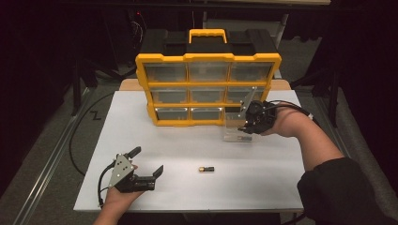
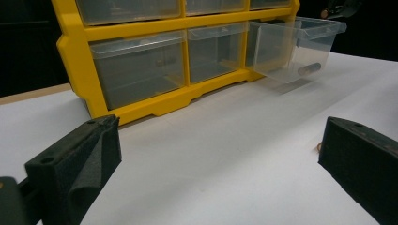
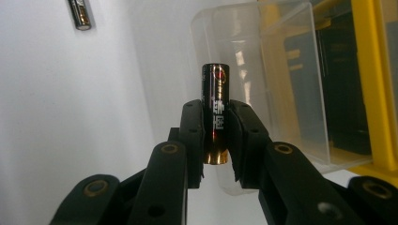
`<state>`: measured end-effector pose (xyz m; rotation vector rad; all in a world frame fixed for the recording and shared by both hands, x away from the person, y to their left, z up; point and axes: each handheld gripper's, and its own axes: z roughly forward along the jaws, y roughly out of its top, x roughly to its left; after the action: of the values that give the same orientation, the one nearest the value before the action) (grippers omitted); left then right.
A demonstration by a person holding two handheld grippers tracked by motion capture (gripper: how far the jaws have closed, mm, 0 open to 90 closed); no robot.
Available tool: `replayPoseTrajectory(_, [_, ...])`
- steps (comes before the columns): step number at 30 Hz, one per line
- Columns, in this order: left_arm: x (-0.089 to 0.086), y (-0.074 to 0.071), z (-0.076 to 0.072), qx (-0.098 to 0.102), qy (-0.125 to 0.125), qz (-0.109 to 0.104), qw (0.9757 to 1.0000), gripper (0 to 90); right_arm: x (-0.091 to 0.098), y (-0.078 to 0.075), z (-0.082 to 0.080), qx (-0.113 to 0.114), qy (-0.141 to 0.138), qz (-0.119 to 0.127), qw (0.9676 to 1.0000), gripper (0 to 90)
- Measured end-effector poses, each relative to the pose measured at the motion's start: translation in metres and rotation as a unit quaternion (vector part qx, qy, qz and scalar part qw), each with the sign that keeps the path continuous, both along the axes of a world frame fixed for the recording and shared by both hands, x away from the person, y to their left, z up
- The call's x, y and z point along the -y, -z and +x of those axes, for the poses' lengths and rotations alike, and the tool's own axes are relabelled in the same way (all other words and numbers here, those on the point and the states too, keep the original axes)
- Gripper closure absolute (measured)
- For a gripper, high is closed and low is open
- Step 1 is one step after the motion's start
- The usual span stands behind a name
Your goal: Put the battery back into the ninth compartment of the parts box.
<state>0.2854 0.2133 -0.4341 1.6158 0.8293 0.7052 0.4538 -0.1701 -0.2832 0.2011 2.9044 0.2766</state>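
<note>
Battery [image 3: 215, 112] clamped between right gripper [image 3: 216, 136] fingers; left gripper [image 1: 147, 161] fingers spread, empty.

overhead; two low views toward organizer [image 1: 208, 77]

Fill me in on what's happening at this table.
A person works with two handheld grippers. The right gripper is shut on a black and gold battery, held by the clear plastic drawer pulled out of the yellow drawer organizer. The left gripper rests open near the table's front. Another battery lies on the white table.
</note>
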Motion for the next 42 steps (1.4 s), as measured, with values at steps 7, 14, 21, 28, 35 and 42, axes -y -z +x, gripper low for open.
replayPoseTrajectory(7, [-0.001, 0.000, 0.000, -0.001, -0.001, 0.000, 1.0000, 0.1, 0.003, -0.002, 0.007, 0.005, 0.008, 0.001, 1.0000, 78.6])
replayPoseTrajectory(14, [-0.001, 0.000, 0.000, 0.000, -0.001, -0.001, 1.0000, 0.1, 0.003, 0.000, 0.016, 0.010, 0.007, -0.005, 0.9999, 78.6])
replayPoseTrajectory(21, [-0.001, 0.000, 0.000, 0.000, 0.000, -0.001, 1.0000, 0.1, 0.001, 0.001, 0.022, 0.013, 0.011, -0.002, 0.9999, 78.5])
replayPoseTrajectory(28, [-0.001, 0.001, 0.000, -0.003, 0.000, -0.001, 1.0000, 0.1, -0.002, 0.003, 0.027, 0.013, 0.016, -0.005, 0.9998, 78.6])
replayPoseTrajectory(35, [-0.001, 0.002, 0.001, -0.004, 0.001, 0.001, 1.0000, 0.1, -0.001, 0.000, 0.029, 0.011, 0.023, 0.003, 0.9997, 67.5])
replayPoseTrajectory(42, [0.000, 0.002, 0.000, -0.003, 0.002, 0.002, 1.0000, 0.1, 0.001, -0.003, 0.017, 0.013, 0.031, 0.005, 0.9994, 59.6])
